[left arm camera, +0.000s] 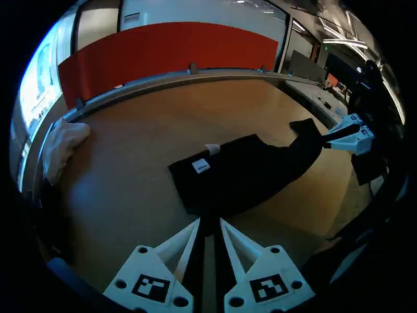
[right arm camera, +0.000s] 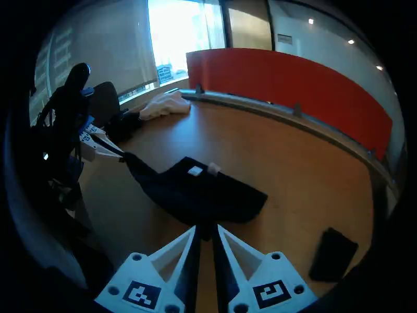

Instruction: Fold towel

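A black towel [left arm camera: 245,172] with a white label [left arm camera: 200,166] lies partly spread on the wooden table [left arm camera: 146,135]. In the left gripper view my left gripper [left arm camera: 209,221] is shut on the towel's near edge. At the right, my right gripper [left arm camera: 327,142] pinches the far corner and holds it raised off the table. In the right gripper view my right gripper [right arm camera: 207,228] is shut on the towel [right arm camera: 203,195]. There the left gripper [right arm camera: 121,155] grips the stretched opposite corner at the left.
A white cloth [left arm camera: 62,143] lies bunched at the table's far corner, also seen as the white cloth [right arm camera: 164,107]. A red partition [left arm camera: 167,52] runs behind the table's rim. A small black object [right arm camera: 333,253] lies on the table at the right. A person's dark figure [right arm camera: 68,115] stands at the left.
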`<state>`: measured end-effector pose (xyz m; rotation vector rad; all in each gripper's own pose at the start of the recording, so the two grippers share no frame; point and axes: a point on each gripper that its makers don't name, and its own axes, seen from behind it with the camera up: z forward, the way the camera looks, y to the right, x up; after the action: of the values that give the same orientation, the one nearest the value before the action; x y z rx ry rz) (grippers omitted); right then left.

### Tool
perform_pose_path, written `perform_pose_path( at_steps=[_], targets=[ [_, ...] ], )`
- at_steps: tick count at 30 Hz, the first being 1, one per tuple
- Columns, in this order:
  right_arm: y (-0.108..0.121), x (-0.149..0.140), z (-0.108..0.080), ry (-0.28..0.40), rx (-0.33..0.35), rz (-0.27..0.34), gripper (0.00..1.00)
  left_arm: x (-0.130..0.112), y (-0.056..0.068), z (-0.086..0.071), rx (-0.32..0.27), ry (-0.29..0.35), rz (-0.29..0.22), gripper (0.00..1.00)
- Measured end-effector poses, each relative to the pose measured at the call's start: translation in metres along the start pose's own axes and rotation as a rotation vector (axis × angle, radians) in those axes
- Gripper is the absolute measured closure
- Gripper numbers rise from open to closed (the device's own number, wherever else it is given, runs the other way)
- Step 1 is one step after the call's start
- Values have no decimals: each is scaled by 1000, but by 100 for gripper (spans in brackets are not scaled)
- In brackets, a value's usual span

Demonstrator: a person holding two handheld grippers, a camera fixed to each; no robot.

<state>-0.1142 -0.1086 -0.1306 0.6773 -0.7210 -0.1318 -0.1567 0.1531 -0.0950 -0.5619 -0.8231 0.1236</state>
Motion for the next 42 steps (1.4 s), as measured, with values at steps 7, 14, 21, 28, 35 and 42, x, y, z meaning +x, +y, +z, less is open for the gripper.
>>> perform_pose_path(
  at_steps=[7,14,21,28,35,42],
  targets=[
    [0,-5,2,-9,0,2,86,0,1,0,-3,3,-8,89],
    [6,-4,7,-20,-5,-3,86,6,-2,7,2,12,-25,89],
    [21,-3,21,-37,-19,3,86,14,-10,23,12,18,-52,89],
    [40,-9,43,-71,-47,38,86,13,-15,44,14,-6,-68,89],
    [47,-14,56,-84,-50,65,86,12,-19,59,27,-25,-72,89],
    [57,-19,66,-103,-60,59,86,13,-23,72,36,-32,-86,89]
  ],
)
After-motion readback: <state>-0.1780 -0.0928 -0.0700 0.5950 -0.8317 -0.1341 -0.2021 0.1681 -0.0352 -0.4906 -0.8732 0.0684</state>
